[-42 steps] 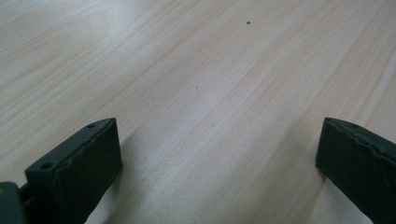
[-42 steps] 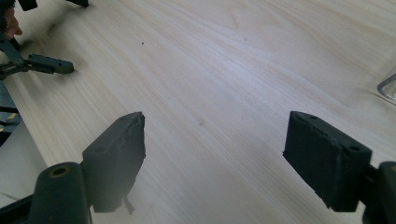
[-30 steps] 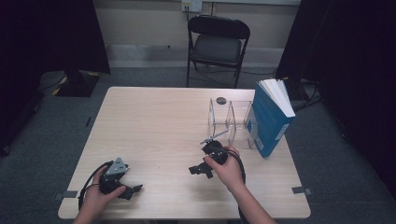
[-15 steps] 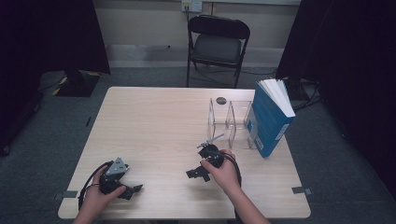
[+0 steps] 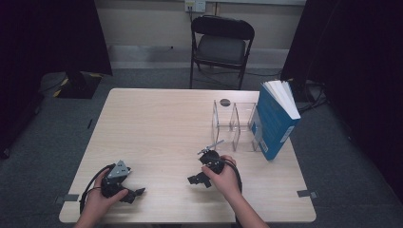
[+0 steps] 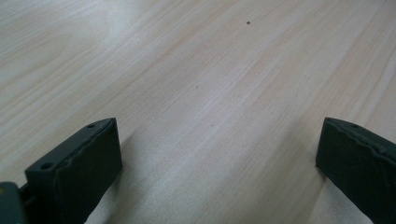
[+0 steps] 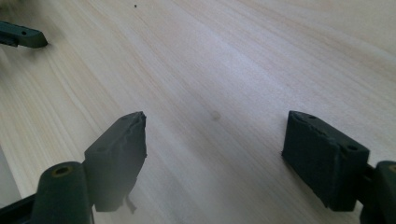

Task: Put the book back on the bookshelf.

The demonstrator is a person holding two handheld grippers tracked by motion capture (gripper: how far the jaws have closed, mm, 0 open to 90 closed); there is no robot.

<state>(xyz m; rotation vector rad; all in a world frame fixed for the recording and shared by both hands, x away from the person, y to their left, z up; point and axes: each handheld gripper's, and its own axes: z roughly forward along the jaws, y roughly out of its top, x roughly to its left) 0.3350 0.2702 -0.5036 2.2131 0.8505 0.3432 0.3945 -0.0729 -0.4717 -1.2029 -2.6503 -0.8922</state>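
Observation:
My left gripper [image 5: 134, 194] rests low on the light wooden table [image 5: 157, 128] near its front left corner, held by the left hand. Its jaws stand wide apart over bare wood in the left gripper view [image 6: 219, 154], so it is open with nothing between them. My right gripper [image 5: 197, 180] is near the front middle of the table, pointing left, also open and empty [image 7: 215, 154]. At the top left of the right gripper view, one fingertip [image 7: 21, 36] of the other gripper pokes in.
A clear plastic holder with two compartments [image 5: 235, 124] stands at the right back of the table. A blue book [image 5: 275, 121] stands upright next to it on the right. A small dark disc [image 5: 225, 102] lies behind the holder. A folding chair [image 5: 221, 45] stands beyond the table.
My right gripper has moved down and toward the table's front edge. The left gripper has stayed in place.

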